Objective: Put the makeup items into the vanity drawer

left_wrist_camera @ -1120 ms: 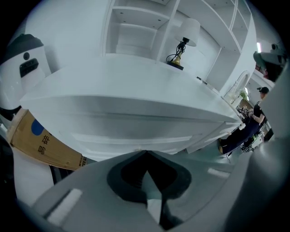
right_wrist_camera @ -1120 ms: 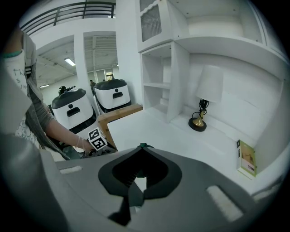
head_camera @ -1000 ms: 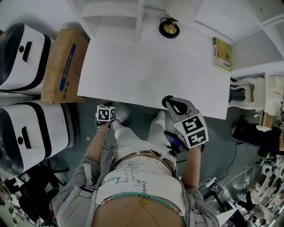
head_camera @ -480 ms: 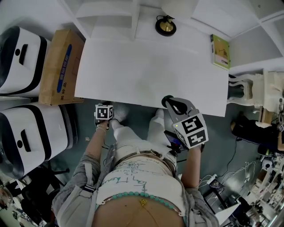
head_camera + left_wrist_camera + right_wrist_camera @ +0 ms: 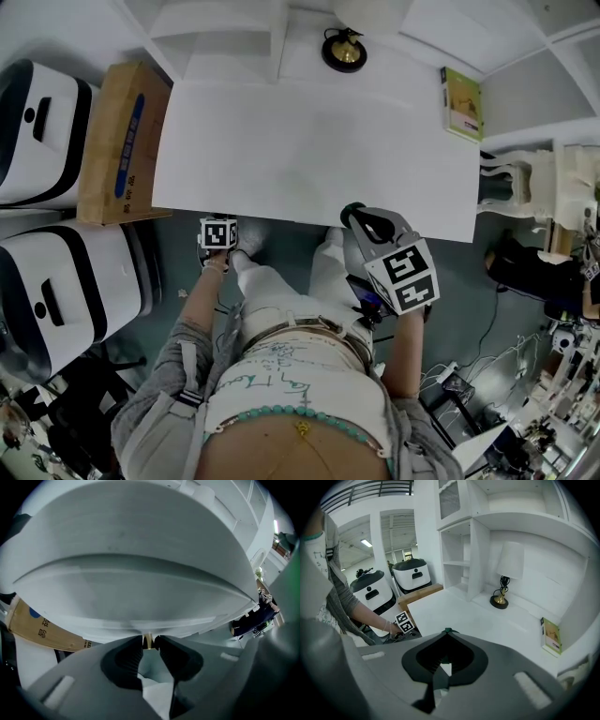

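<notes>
- Left gripper is tucked in low under the front edge of the white table. Seen from the head, only its marker cube pokes out past that edge.
- Its jaws are nearly together and pinched on a small brass-coloured knob, one dark pad on each side of it.
- That knob sits on the drawer, the wide white panel just under the table top. It looks pushed in, since nothing sticks out past the table edge in the head view.
- Right gripper is closed tip to tip with nothing in it that I can make out. It hangs just over the front edge of the table, right of the left one and angled down toward the top.
- On the table there's a lamp with a gold base at the back and a thin green box near the back right corner. Both are well apart from the grippers.
- A cardboard box lies right beside the table's left end. Two white-and-black machines stand further left on the floor.
- The right gripper view also catches the person's hand around the left gripper, down by the table's front corner.
</notes>
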Motion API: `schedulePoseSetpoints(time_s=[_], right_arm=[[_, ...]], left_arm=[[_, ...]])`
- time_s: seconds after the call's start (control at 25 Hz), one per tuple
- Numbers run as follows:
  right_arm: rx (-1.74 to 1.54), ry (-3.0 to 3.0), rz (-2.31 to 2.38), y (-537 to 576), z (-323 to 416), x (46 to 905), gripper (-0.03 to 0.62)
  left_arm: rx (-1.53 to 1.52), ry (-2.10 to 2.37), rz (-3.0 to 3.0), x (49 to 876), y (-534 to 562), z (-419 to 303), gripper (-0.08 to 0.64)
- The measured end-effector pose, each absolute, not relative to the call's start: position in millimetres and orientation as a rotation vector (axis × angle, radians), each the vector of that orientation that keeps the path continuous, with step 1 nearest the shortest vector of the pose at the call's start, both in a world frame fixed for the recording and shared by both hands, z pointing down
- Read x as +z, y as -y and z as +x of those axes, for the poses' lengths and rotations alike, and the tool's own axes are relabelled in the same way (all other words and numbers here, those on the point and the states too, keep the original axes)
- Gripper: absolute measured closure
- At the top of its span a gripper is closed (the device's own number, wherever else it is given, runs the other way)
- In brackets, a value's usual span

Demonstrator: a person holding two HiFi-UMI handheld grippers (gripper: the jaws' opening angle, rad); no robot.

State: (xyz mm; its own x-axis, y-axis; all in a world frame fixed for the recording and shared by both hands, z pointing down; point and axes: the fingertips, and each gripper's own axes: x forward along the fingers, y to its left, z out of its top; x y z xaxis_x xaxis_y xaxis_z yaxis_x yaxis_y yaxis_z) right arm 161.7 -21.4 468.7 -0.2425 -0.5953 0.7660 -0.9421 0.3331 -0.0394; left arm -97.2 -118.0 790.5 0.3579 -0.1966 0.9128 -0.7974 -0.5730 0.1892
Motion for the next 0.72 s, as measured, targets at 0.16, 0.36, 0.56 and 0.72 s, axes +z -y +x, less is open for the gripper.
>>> schedulePoseSetpoints(time_s=[0.16,0.36,0.56,0.72], right_arm=[[0.681,1.933,1.355,21.4,165.4,468.3,0.563],[0.696,1.917,1.365,15.7,170.1,471.3,0.563],[0.7,1.903,1.379,10.8,175.1,471.9,0.563],[0.702,1.898,1.383,6.9,177.2,471.2,0.563]], left_arm=[[1.245,0.86,1.962,797.0,119.1,-96.4,0.439],[1.279,0.874,1.934,803.4,120.8,-97.5,0.436],[1.327,0.888,1.947,807.3,122.8,-99.1,0.445],[1.357,0.908,1.967,806.2,122.2,-98.4,0.463]])
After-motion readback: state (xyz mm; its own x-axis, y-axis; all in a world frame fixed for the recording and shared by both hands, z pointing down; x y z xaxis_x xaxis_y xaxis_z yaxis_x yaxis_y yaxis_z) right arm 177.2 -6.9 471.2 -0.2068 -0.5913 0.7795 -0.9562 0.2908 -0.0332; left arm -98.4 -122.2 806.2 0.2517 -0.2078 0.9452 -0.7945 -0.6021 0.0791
